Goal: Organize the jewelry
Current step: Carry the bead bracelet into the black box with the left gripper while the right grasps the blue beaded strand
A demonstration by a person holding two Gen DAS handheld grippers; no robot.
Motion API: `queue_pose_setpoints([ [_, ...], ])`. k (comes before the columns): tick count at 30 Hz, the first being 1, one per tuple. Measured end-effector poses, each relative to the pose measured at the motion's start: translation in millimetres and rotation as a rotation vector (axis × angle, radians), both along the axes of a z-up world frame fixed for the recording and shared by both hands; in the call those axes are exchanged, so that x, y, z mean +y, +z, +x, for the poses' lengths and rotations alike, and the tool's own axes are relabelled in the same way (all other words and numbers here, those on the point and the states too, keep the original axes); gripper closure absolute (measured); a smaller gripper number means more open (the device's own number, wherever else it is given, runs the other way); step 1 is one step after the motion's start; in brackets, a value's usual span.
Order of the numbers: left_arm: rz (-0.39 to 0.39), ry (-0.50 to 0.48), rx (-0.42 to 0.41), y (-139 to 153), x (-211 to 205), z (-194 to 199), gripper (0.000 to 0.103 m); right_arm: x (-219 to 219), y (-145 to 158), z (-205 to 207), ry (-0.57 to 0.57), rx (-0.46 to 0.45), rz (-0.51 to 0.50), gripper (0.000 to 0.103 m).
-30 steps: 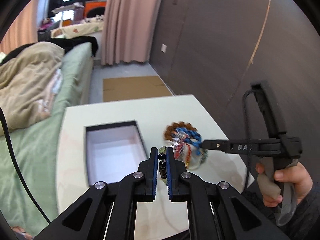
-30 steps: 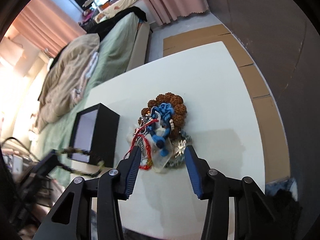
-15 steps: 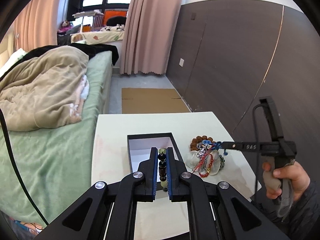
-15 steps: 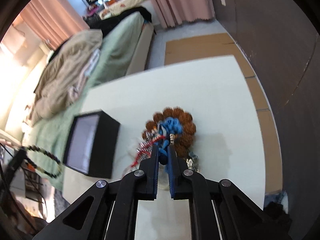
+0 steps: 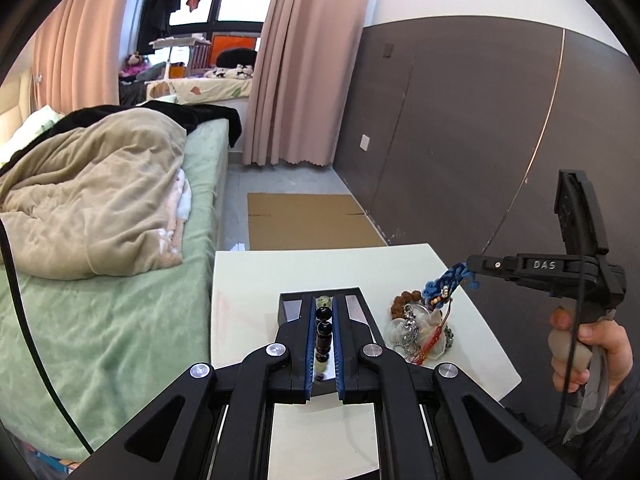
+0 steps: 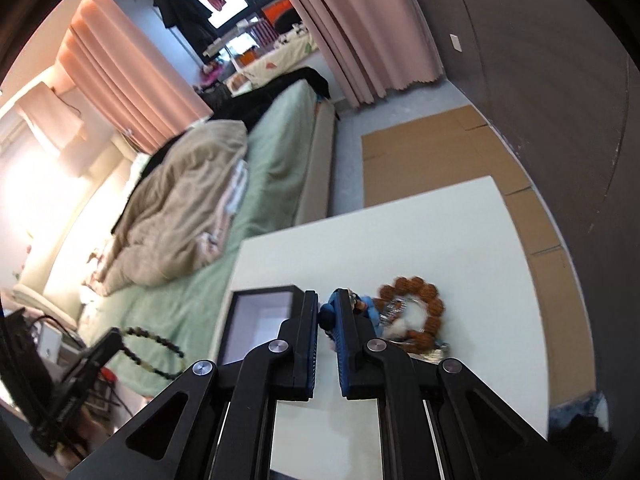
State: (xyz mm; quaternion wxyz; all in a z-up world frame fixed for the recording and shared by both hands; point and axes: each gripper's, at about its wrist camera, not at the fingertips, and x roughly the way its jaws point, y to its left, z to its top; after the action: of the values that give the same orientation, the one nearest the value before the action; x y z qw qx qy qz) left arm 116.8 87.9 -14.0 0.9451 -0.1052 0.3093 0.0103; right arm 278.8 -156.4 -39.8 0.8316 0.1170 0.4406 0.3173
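Bedroom setting: white desk (image 5: 256, 280) set close beside a bed (image 5: 120, 320) with green sheet and a rumpled beige blanket (image 5: 92, 200); pink curtains (image 5: 304, 60) and dark wall panels behind, flat cardboard (image 5: 304, 220) on the floor past the desk.

Black open box (image 6: 264, 292) with a pale interior sits on the desk toward the bed side. Just beside it, on the wall side, a heap of jewelry (image 5: 416, 328): brown bead ring (image 6: 424, 300), silver chain, red cord, something clear or white underneath.

Left tool (image 5: 323, 316): jaws drawn together on a dark beaded bracelet (image 5: 322, 332), beads stacked in a line between the blue pads. From the right wrist view the same bracelet (image 6: 154, 350) hangs as a full loop from that tool's tip, off the desk edge, over the bed side.

Right tool (image 6: 328, 314): jaws together, clamped on a blue braided cord (image 5: 448, 280). Left wrist view shows the cord pulled up off the heap, its lower end trailing down to the pile, small beads on it. A person's hand (image 5: 588, 348) grips the right tool's handle, dark sleeve below.
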Motion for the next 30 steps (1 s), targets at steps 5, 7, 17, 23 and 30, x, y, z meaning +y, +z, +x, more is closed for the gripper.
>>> queue_pose_setpoints([
  [5,-0.017,0.005,-0.005,-0.5,8.3,1.0,0.095,8.5,14.6,-9.5,-0.002,-0.059,0.05,0.093],
  [7,-0.025,0.004,-0.006,-1.5,11.1,3.1,0.095,11.8,17.2,-10.2,0.01,-0.059,0.085,0.093],
  [17,-0.076,-0.046,0.012,-15.4,3.8,32.1,0.095,28.8,16.9,-14.0,0.06,-0.053,0.136,0.093],
  [23,-0.129,-0.075,0.045,-31.3,-6.4,55.7,0.095,38.6,9.6,-14.0,0.081,-0.04,0.116,0.093],
  [30,-0.189,-0.016,0.055,-41.2,9.1,62.9,0.015,48.0,0.3,-11.1,0.112,-0.016,0.105,0.093],
])
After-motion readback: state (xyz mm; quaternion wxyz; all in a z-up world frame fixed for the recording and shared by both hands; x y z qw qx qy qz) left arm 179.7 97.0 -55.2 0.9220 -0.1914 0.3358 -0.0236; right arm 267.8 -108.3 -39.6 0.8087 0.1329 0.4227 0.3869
